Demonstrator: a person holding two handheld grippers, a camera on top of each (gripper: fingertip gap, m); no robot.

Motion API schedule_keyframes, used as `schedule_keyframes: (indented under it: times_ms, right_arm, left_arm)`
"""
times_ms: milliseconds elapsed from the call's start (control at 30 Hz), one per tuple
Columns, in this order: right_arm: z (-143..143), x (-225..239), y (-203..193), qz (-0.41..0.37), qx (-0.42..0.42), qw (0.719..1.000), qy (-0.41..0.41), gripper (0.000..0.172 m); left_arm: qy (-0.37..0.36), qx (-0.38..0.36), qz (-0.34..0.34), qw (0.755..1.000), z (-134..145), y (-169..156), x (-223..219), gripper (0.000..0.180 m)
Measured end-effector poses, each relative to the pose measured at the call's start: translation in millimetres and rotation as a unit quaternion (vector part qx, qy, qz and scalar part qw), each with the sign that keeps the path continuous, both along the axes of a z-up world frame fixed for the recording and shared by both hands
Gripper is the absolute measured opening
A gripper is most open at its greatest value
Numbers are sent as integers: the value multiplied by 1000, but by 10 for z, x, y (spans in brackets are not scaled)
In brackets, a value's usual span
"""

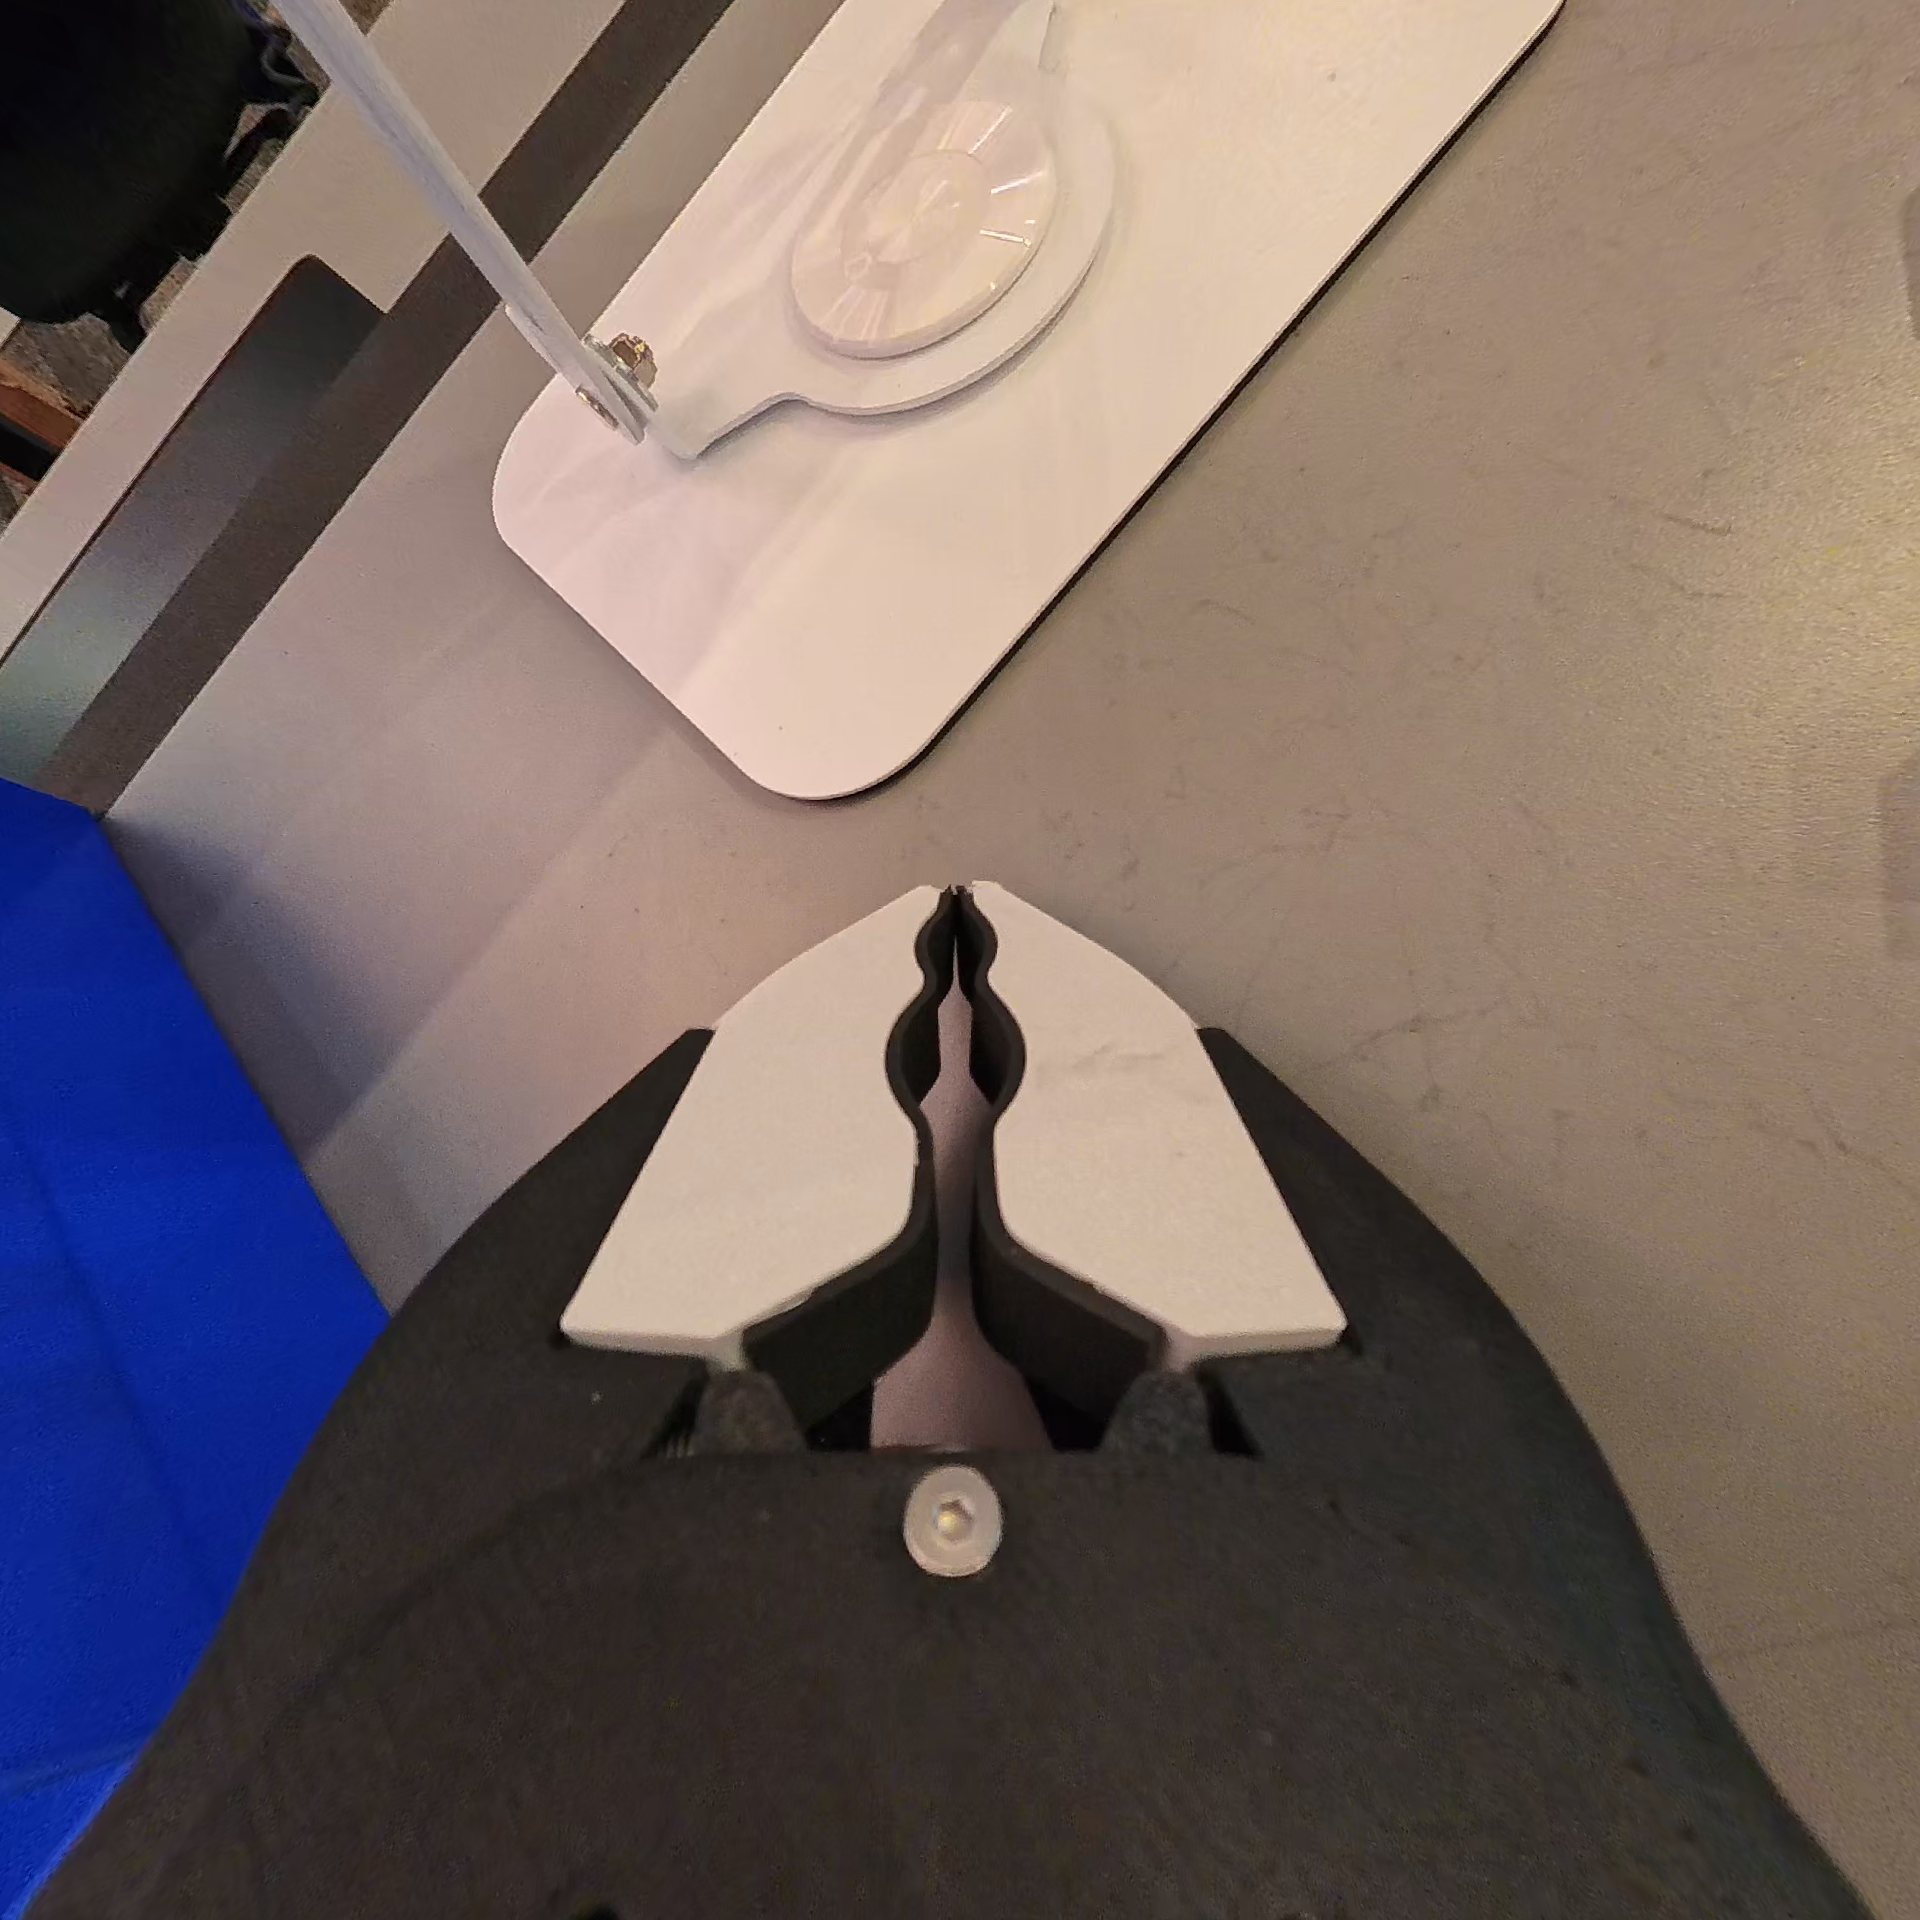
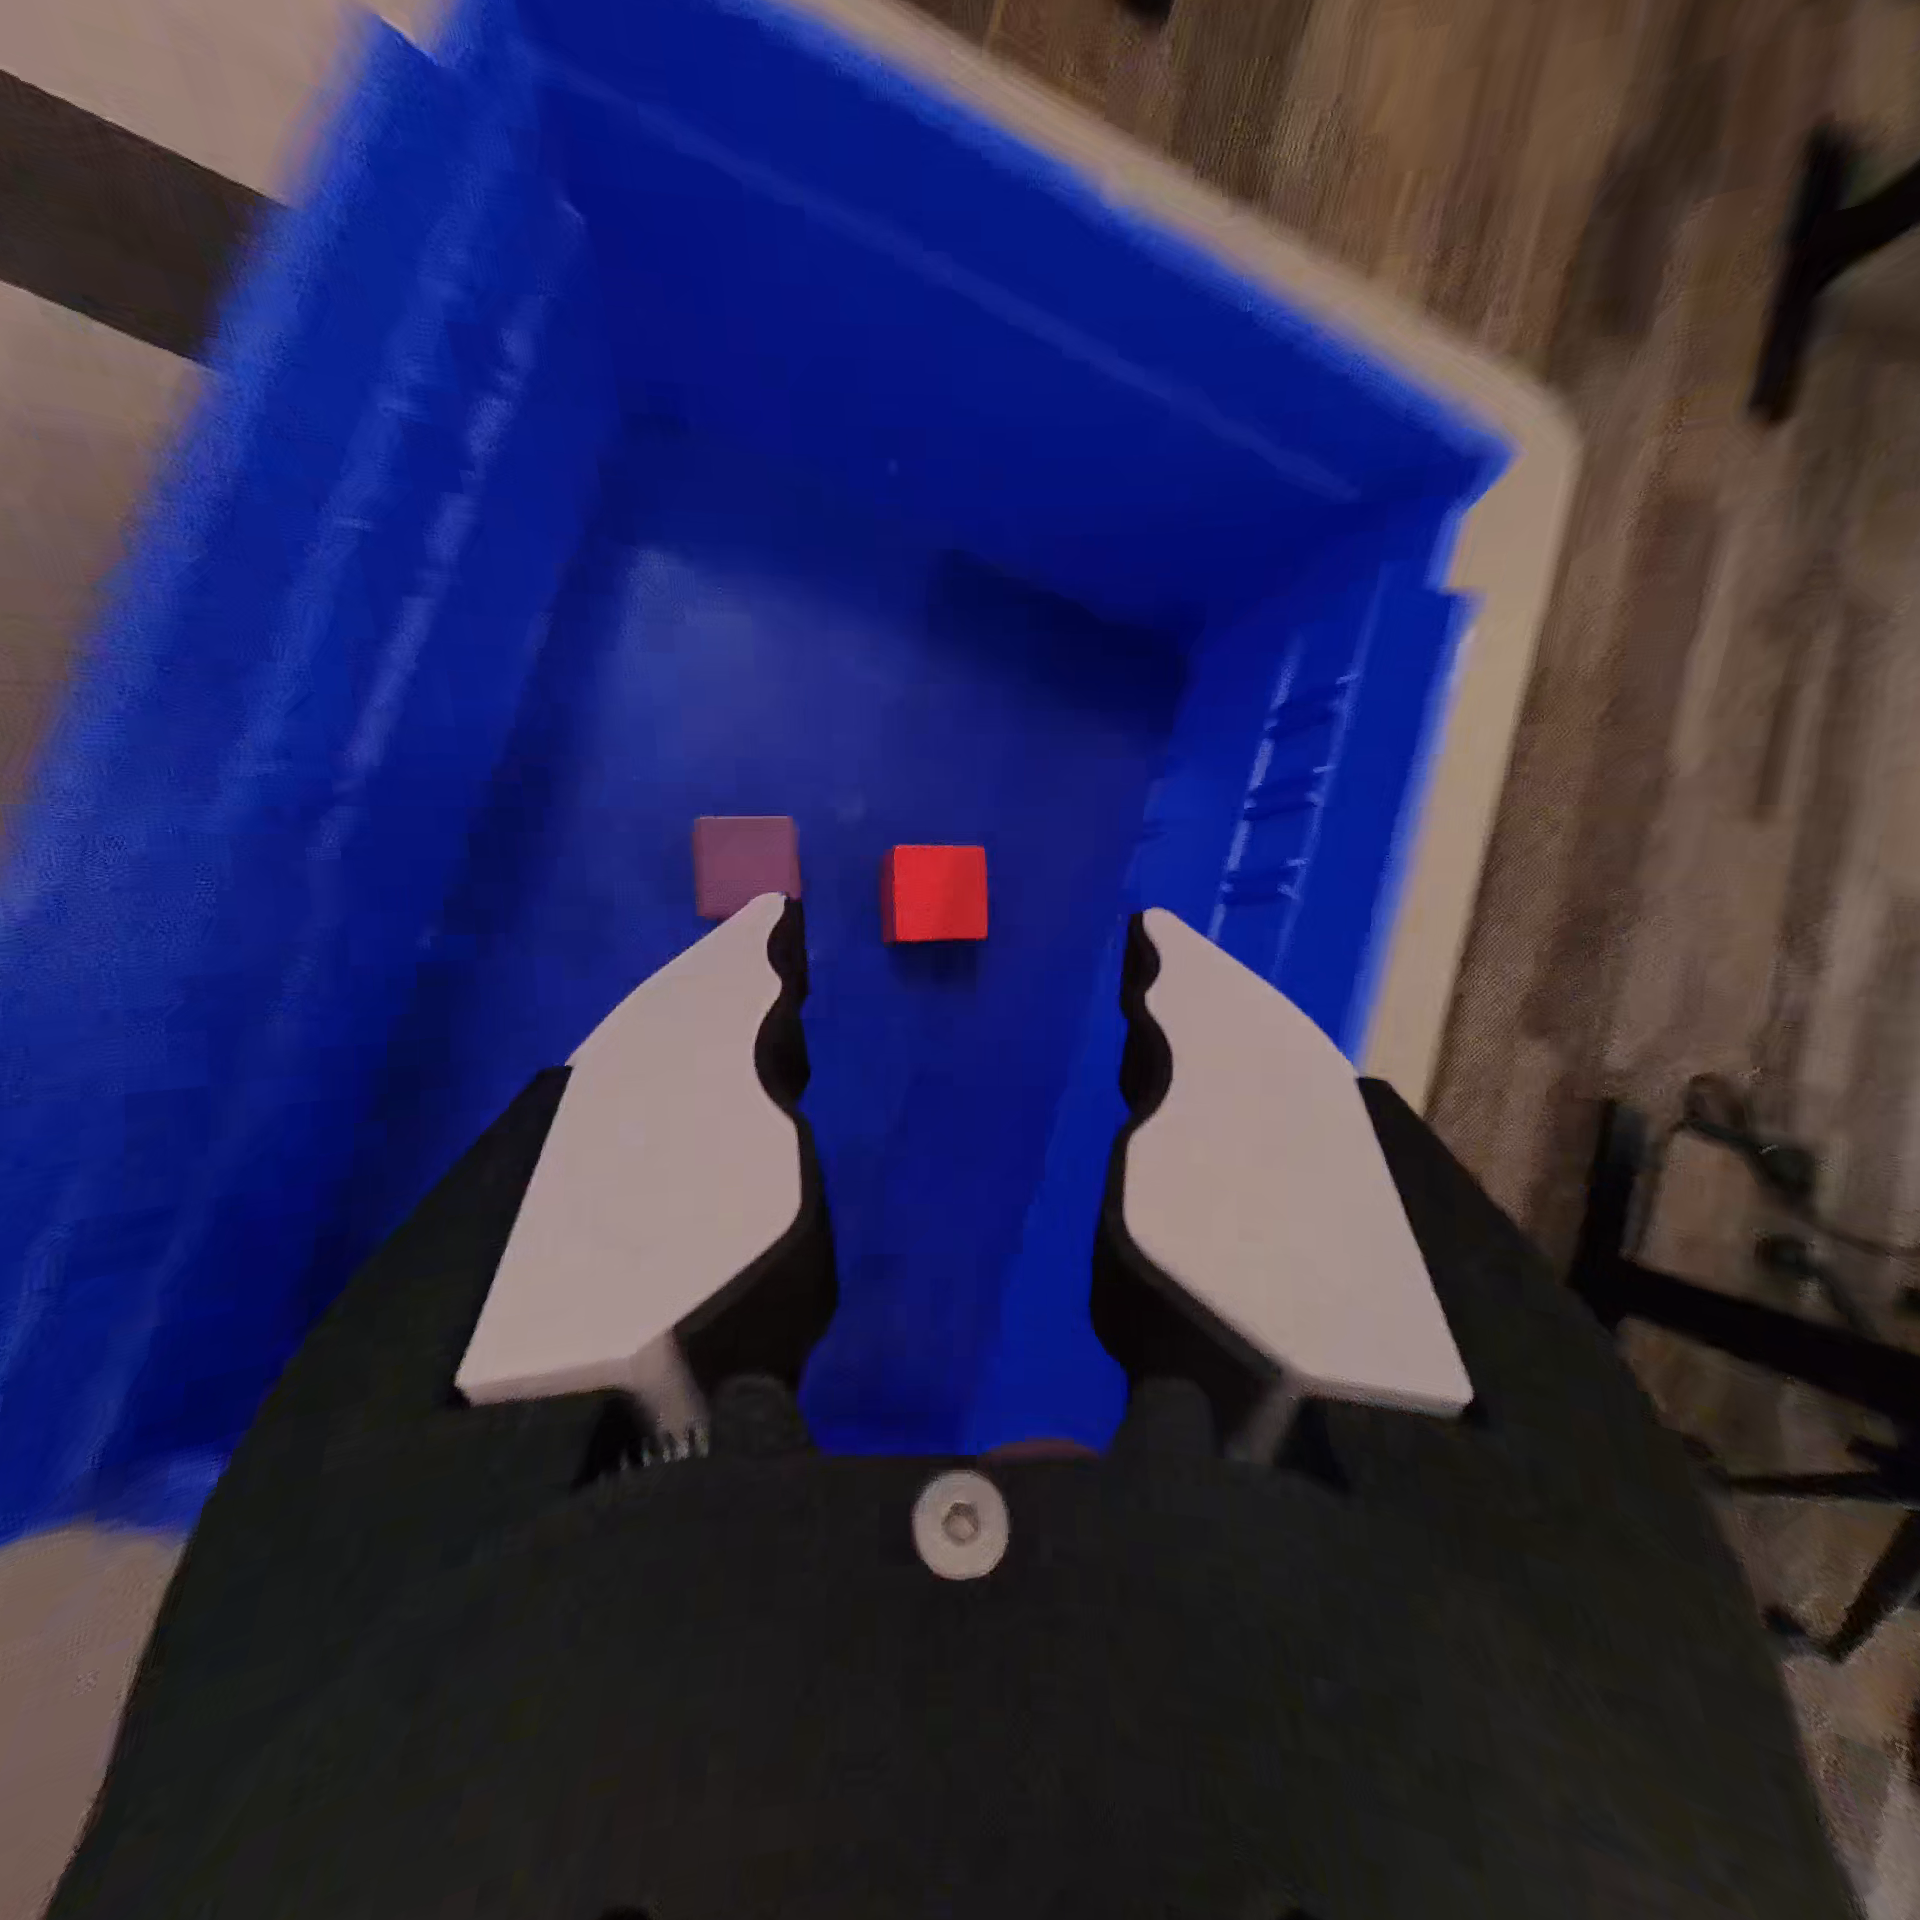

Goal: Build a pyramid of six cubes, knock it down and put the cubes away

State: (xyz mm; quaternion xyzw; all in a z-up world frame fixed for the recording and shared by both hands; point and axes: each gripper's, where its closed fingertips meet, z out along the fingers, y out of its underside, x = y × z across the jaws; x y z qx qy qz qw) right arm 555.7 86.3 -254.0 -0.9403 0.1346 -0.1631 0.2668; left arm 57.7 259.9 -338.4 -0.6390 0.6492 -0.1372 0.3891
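In the right wrist view my right gripper (image 2: 961, 920) is open over a blue bin (image 2: 499, 520). Nothing is between its fingers. A red cube (image 2: 933, 894) and a purple cube (image 2: 743, 860) lie on the bin's floor below it; the left fingertip (image 2: 758, 920) overlaps the purple cube in the picture. In the left wrist view my left gripper (image 1: 956, 891) is shut with its pads together and nothing between them, above the grey table (image 1: 1455, 727). A corner of the blue bin (image 1: 156, 1195) shows at the left.
A white lamp base (image 1: 935, 436) with a round dial and a slanted white arm (image 1: 447, 177) lies on the table just beyond my left gripper. The bin stands near the table's edge (image 2: 1496, 748); wooden floor and black chair legs (image 2: 1714, 1299) lie beyond. The left gripper's tips are roughly 55 centimeters from the right gripper's. Between my right fingertips and the purple cube (image 2: 743, 860) there is roughly 7 centimeters.
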Motion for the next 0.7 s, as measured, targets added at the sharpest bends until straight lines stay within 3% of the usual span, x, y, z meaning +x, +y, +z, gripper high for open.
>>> schedule_keyframes:
  times_ms: [67, 133, 233, 300, 467, 600, 700]
  right_arm:
    - [411, -343, -14, 47, 40, 998, -27, 56]
    - [712, -932, 18, 145, 75, 986, -29, 49]
    - [780, -1886, 46, 319, 61, 944, -60, 66]
    - [610, -2511, 46, 412, 42, 910, -33, 65]
    - [-89, -3382, 58, 468, -60, 881, 45, 61]
    - [-517, -3586, 64, 415, -119, 898, 86, 54]
    - [-642, -3749, 104, 391, -105, 904, 139, 49]
  left_arm:
    - [0, 0, 0, 1000, 1, 1, 0, 0]
    - [0, -1, 0, 1000, 0, 1, 0, 0]
    - [0, -2, 0, 1000, -1, 1, 1, 0]
    - [0, 0, 0, 1000, 0, 1, 3, 0]
    - [0, 1, -1, 1000, 1, -3, 4, 0]
    - [-1, 1, -3, 1000, 2, -8, 5, 0]
    - [-1, -3, -5, 1000, 2, -12, 8, 0]
